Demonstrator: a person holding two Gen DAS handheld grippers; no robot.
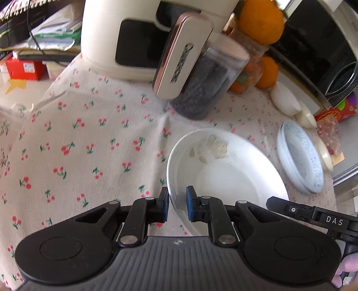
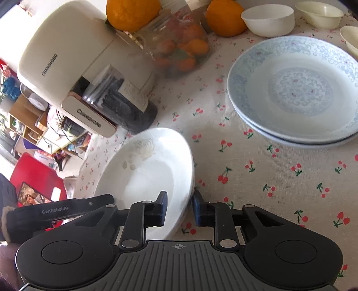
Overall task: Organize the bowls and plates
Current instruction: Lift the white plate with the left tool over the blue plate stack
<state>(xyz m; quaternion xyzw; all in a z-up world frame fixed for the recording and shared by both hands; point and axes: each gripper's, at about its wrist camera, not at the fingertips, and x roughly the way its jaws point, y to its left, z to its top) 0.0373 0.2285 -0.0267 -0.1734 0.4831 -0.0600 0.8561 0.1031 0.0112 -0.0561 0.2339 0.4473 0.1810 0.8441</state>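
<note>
In the left wrist view, the left claw [image 1: 177, 204] has its 2 blue pads straddling the near rim of the deep white ceramic plate [image 1: 226, 179], one pad outside and one inside, with a sliver of gap showing on each side, so the claw reads as closing on the rim rather than firmly clamped; I cannot tell whether the pads touch. The plate carries dried food residue near its far rim and appears tilted, its right side raised off the cherry-print cloth surface [image 1: 89, 145]. Further right, well apart, lies the stack of 2 blue-patterned plates [image 1: 299, 156], with the small white bowls [image 1: 285, 100] beyond it near the edge. In the right wrist view, the right claw [image 2: 180, 207] likewise straddles the opposite rim of the same white plate [image 2: 152, 170], jaws apart with the rim between them and a visible gap on the outer side. The blue-patterned stack [image 2: 293, 89] sits to the right, and 3 small white bowls [image 2: 268, 20] stand separately behind it, not nested. By my judgement the task is partly along: 2 plates are already stacked, the white plate is about to be carried by both claws, probably toward that stack, and the bowls are not yet gathered.
</note>
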